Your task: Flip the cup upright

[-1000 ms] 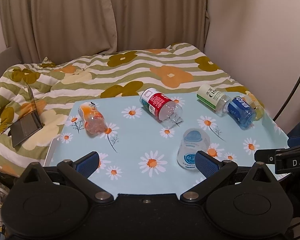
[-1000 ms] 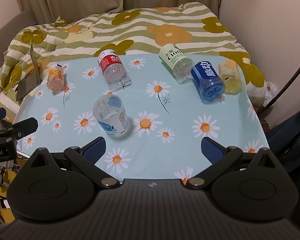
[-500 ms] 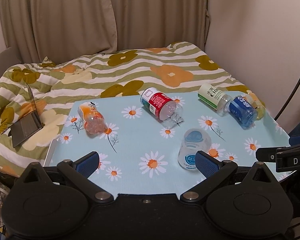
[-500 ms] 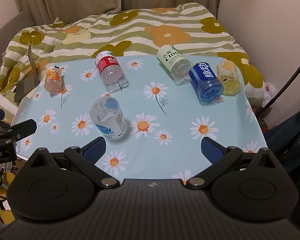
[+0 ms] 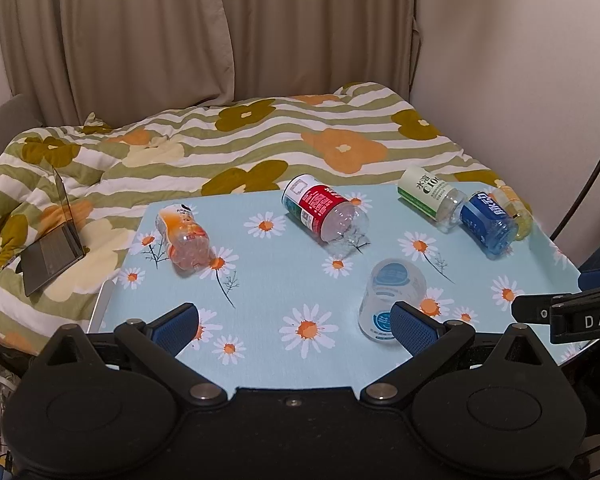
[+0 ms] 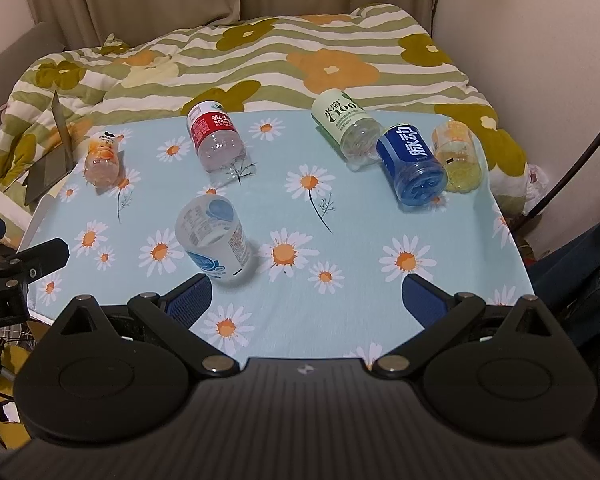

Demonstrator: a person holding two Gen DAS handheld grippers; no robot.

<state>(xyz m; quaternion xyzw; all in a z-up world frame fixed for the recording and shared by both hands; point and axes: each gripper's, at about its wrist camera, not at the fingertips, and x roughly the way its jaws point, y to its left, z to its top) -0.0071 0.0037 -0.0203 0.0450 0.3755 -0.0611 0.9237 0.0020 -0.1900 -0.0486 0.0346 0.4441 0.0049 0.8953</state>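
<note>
clear plastic cup with pale blue label (image 6: 214, 238) lying on its side lower left of centre on the daisy-print light blue tabletop (image 6: 380, 216); left claw (image 5: 296, 324) and right claw (image 6: 306, 300) both spread wide, gripping nothing, cup just past the right claw's left finger

Beige curtains (image 5: 140, 32); plain wall (image 5: 520, 60); flowered striped bed (image 6: 260, 52); daisy-print table (image 6: 340, 240).

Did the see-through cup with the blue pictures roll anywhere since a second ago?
No. The clear cup lies in the same spot on the daisy tablecloth, beside the same big daisy. Only the camera shifted slightly.
</note>
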